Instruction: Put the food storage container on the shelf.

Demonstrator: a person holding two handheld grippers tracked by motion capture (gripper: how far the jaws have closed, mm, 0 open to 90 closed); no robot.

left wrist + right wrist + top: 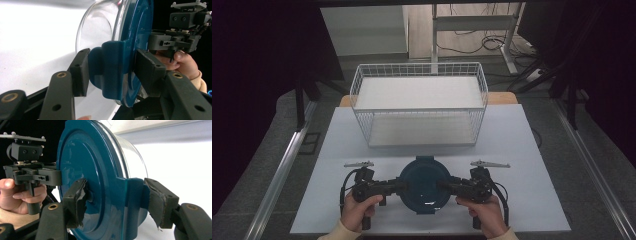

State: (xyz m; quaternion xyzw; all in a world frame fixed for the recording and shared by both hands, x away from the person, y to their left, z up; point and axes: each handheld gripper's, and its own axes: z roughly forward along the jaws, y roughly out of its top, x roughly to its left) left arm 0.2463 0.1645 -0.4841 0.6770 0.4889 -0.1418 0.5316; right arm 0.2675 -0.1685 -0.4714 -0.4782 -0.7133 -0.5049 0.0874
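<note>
The white worktop (522, 150) carries a white wire basket (419, 102) at its far side. Near the person, a round clear glass container with a dark blue plastic lid (424, 184) sits between the two hands, well short of the basket.

The left tongs (398, 186) are clenched on the blue side latch of the lid (112, 70), one pad on the latch's outer bulge and the other against the lid face. The right tongs (451, 186) are likewise clamped on the opposite latch (132, 195), one pad on the lid top and one behind the tab.

By the look of it, the glass body (97, 27) is rigid, fairly heavy for its size, smooth and breakable, while the lid is stiff plastic with a glossy, slippery face. The protruding latches seem the surest places to take hold, as the curved glass wall would give flat pads little to bite on.

Whether the container rests on the worktop or hangs just above it cannot be told. Its contents, if any, are hard to make out, and its base is cut off in both gripper views.
</note>
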